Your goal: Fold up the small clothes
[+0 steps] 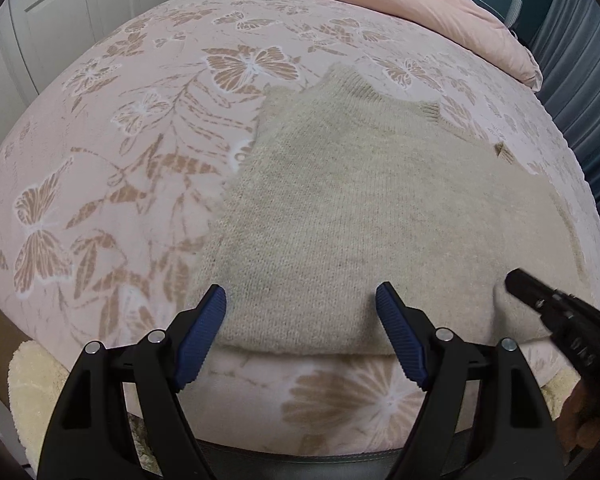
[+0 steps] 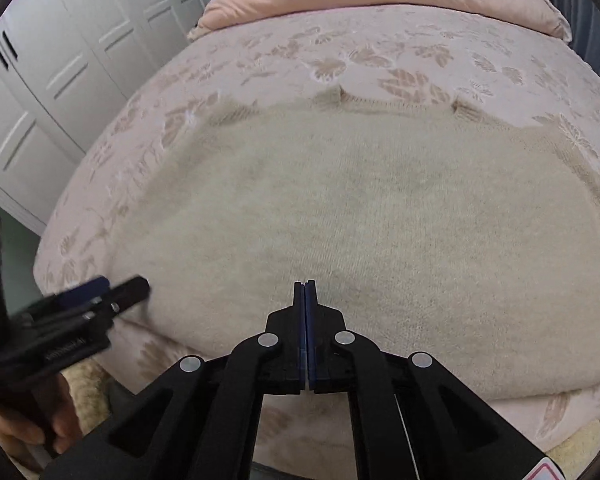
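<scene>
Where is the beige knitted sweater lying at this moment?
The beige sweater lies flat on the butterfly-print bedspread, near the bed's front edge, just ahead of both grippers, with the pink duvet beyond it.

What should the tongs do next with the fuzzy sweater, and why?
Probably lower the open left tongs onto the near hem of the beige sweater and pinch it. The sweater lies flat on the butterfly bedspread, the left tongs hover open over that hem, and the right tongs are shut, with no cloth seen between them, so nothing appears to be gripped yet for a fold.
</scene>
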Action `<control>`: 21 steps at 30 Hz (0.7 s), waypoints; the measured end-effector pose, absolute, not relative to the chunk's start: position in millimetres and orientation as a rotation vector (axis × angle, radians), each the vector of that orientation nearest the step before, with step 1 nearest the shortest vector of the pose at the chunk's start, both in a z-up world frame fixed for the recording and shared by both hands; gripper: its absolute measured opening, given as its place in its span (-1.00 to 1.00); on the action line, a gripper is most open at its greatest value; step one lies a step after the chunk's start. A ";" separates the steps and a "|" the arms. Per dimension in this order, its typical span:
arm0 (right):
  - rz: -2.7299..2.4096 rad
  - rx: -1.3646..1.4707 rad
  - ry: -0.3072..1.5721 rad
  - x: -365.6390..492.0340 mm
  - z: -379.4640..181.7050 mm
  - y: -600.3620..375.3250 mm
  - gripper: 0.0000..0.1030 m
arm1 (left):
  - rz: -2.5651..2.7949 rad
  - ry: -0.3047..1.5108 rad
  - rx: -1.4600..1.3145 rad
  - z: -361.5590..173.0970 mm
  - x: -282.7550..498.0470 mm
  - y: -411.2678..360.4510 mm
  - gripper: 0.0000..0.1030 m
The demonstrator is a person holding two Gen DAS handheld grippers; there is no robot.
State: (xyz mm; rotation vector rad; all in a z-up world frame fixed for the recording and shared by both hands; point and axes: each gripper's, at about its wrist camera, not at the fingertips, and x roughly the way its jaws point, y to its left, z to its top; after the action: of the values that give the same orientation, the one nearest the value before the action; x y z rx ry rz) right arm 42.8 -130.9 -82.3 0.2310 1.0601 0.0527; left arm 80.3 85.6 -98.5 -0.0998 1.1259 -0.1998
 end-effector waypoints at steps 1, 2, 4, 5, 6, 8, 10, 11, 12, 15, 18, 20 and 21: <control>0.033 0.220 1.050 43.9 -78.4 -132.6 -0.94 | -0.201 1.126 -0.117 -99.2 79.8 87.2 0.46; 0.019 0.205 1.058 46.4 -81.5 -133.9 -0.94 | -0.201 1.126 -0.129 -100.0 79.6 88.2 0.46; -0.011 0.154 1.151 58.2 -108.4 -134.2 -0.94 | -0.197 1.128 -0.137 -100.6 79.1 87.8 0.47; -0.006 0.150 1.190 60.5 -121.2 -134.1 -0.94 | -0.198 1.129 -0.133 -100.0 78.8 87.0 0.47; -0.010 0.159 1.167 59.7 -121.2 -135.3 -0.94 | -0.199 1.133 -0.129 -99.2 78.2 86.6 0.47; -0.009 0.182 1.157 62.7 -107.2 -135.6 -0.95 | -0.210 1.133 -0.130 -96.3 74.7 88.2 0.47; 0.013 0.257 1.105 71.1 -86.6 -140.7 -0.95 | -0.216 1.132 -0.154 -94.5 70.3 92.4 0.59; 0.015 0.263 1.095 79.4 -78.5 -140.7 -0.95 | -0.213 1.133 -0.180 -94.5 68.7 95.7 0.62; 0.013 0.255 1.084 89.5 -71.2 -139.4 -0.95 | -0.208 1.137 -0.213 -95.1 66.9 99.4 0.64; 0.031 0.253 1.105 129.2 -70.2 -129.5 -0.94 | -0.209 1.160 -0.283 -99.1 65.4 106.4 0.65; 0.065 0.291 1.244 169.8 -111.3 -114.7 -0.93 | -0.205 1.161 -0.291 -99.8 64.8 111.3 0.65; 0.039 0.254 1.270 182.5 -133.1 -103.2 -0.94 | -0.198 1.158 -0.285 -99.2 64.4 115.3 0.65; 0.028 0.205 1.258 185.8 -129.3 -96.5 -0.93 | -0.202 1.161 -0.293 -99.0 64.2 117.9 0.65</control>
State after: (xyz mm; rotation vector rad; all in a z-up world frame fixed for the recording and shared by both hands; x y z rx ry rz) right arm 185.8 -96.5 -129.3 0.2046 1.2579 0.0278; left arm 64.2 117.9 -99.0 -0.2933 1.1611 -0.2021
